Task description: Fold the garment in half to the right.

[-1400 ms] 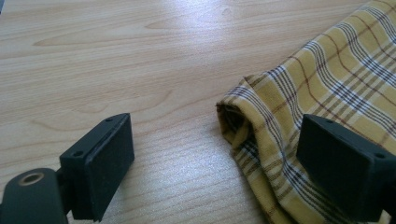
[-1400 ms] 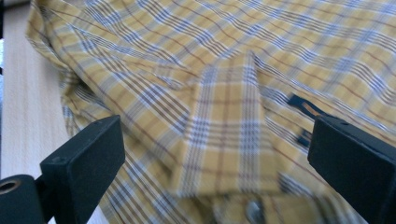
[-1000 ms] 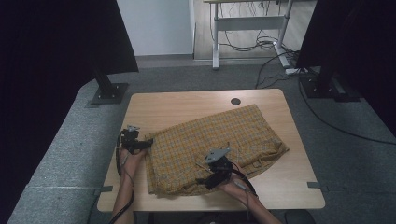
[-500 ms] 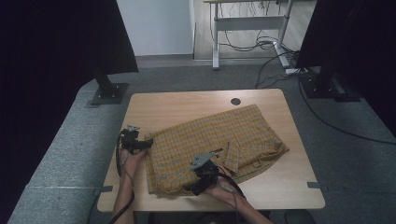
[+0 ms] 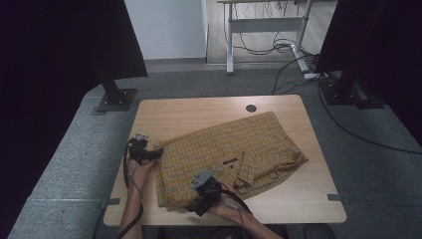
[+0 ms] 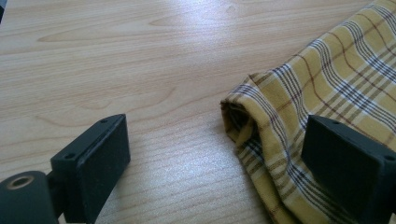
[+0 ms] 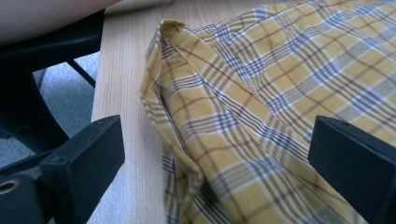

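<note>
Two grippers flank the yellow plaid shirt [image 5: 224, 157] spread on your tabletop [image 5: 189, 112] in the high view: your left gripper [image 5: 155, 154] at its left corner, your right gripper [image 5: 199, 196] on its near edge. Left gripper view: jaws apart, straddling a folded corner [image 6: 247, 116]. Right gripper view: jaws apart over the hem [image 7: 187, 154].

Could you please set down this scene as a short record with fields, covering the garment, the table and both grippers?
garment: yellow plaid shirt, lying spread and partly folded
surface: light wooden table, round hole near its far edge
left gripper: open, at the shirt's left corner, one jaw over the cloth, the other over bare wood
right gripper: open, at the shirt's near edge, jaws either side of the hem
hold: neither gripper has closed on the cloth
surroundings: grey carpet around the table
</note>
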Available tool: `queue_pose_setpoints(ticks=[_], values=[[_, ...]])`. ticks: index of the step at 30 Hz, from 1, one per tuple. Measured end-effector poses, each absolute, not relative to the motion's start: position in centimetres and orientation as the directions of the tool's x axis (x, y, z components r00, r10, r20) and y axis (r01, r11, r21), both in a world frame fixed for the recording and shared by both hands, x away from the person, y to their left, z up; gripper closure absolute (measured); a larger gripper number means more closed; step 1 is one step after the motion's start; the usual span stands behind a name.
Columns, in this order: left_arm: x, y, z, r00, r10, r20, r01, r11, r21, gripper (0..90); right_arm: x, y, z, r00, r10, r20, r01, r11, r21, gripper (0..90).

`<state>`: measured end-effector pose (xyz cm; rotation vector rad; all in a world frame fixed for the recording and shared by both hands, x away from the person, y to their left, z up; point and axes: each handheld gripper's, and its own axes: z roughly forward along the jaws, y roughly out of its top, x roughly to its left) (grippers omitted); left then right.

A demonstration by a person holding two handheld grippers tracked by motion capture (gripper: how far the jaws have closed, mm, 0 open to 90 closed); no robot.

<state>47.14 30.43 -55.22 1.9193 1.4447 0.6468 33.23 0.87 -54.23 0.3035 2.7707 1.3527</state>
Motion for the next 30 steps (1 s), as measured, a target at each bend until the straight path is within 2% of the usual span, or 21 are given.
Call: queue_pose_setpoints(ticks=[13, 20, 24, 26, 30], values=[[47.3, 30.4, -55.2, 0.279, 0.960, 0.008, 0.648, -0.194, 0.737, 6.6, 33.2, 3.1, -55.5, -0.984, 0.169, 0.053, 0.148, 0.619, 0.772, 4.4], [47.4, 30.3, -55.2, 0.296, 0.955, 0.011, 0.641, -0.207, 0.739, 6.9, 33.2, 4.7, -56.0, -0.982, 0.184, -0.034, 0.100, 0.672, 0.734, 9.8], [47.0, 30.2, -55.1, 0.353, 0.936, 0.009, 0.607, -0.236, 0.759, 20.6, 33.2, 4.5, -55.9, -0.970, 0.242, -0.023, 0.143, 0.647, 0.749, 24.9], [46.7, 30.0, -55.1, 0.386, 0.922, 0.005, 0.588, -0.250, 0.770, 34.2, 33.2, 4.4, -55.8, -0.967, 0.252, -0.027, 0.145, 0.638, 0.756, 32.8], [46.4, 29.4, -55.0, 0.407, 0.913, -0.010, 0.575, -0.248, 0.780, 58.9, 33.2, 4.0, -55.6, -0.956, 0.289, -0.039, 0.159, 0.629, 0.761, 55.9]])
